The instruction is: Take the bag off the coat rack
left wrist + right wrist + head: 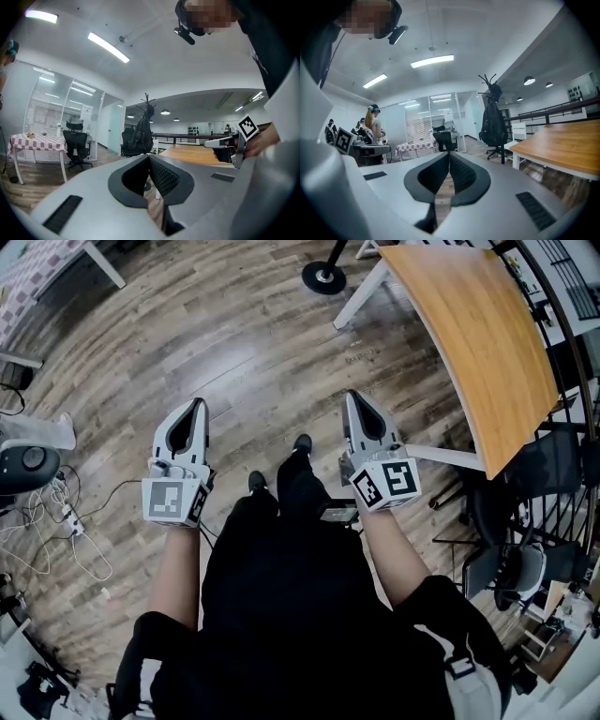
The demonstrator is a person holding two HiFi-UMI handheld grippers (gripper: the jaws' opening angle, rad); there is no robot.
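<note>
A black bag (pixel 492 125) hangs on a dark coat rack (pixel 487 81) far across the room, right of centre in the right gripper view. In the left gripper view the bag (pixel 142 132) hangs on the same rack (pixel 146 99) near the middle. My left gripper (pixel 197 410) and right gripper (pixel 355 400) are held side by side above the wood floor, both shut and empty, well short of the rack. The left gripper (pixel 149 158) and the right gripper (pixel 448 155) each show tips pressed together.
A wooden table (pixel 487 343) stands to my right, with black chairs (pixel 525 512) beside it. A round stand base (pixel 323 277) sits ahead on the floor. Cables (pixel 66 521) lie at the left. A checked-cloth table (pixel 35 140) and office chairs (pixel 75 140) stand further off; people (pixel 372 124) stand at the left.
</note>
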